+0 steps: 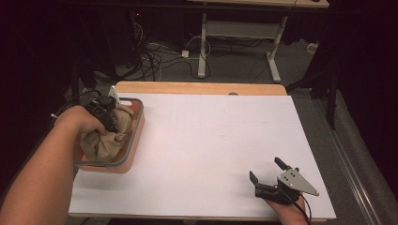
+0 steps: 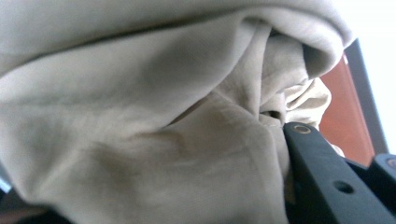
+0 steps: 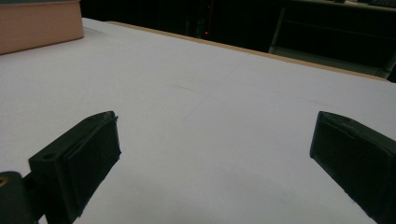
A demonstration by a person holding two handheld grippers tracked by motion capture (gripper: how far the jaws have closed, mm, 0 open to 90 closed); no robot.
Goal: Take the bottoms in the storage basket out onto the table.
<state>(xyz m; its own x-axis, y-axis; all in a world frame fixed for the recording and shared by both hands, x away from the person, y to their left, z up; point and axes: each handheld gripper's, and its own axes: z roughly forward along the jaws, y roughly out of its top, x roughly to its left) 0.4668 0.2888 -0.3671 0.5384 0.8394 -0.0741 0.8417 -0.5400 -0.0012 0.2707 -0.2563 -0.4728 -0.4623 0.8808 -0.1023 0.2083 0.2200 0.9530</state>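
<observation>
the crumpled beige cloth [image 1: 107,136] sits bunched inside the shallow salmon-coloured tray with a grey rim [image 1: 135,136], which rests at the left edge of the white table top [image 1: 211,140]. the left gripper [image 1: 107,119] is pushed down into the top of that bundle, the person's left hand [image 1: 80,119] wrapped around its body. in the left gripper view the folds of the cloth [image 2: 154,121] press right up against the lens, and one black jaw rises at the lower right with fabric tucked against its inner face (the other jaw is hidden behind the cloth); the tongs are clenched on the cloth. a strip of the tray's orange wall [image 2: 343,116] shows beyond the folds.

the right gripper [image 1: 268,173] rests low over the near right part of the table, well apart from the tray, its grey three-cornered plate on top. in the right gripper view its two black jaws stand wide, released, with bare white surface [image 3: 210,130] between them, and a corner of the tray [image 3: 39,23] shows at the upper left.
</observation>
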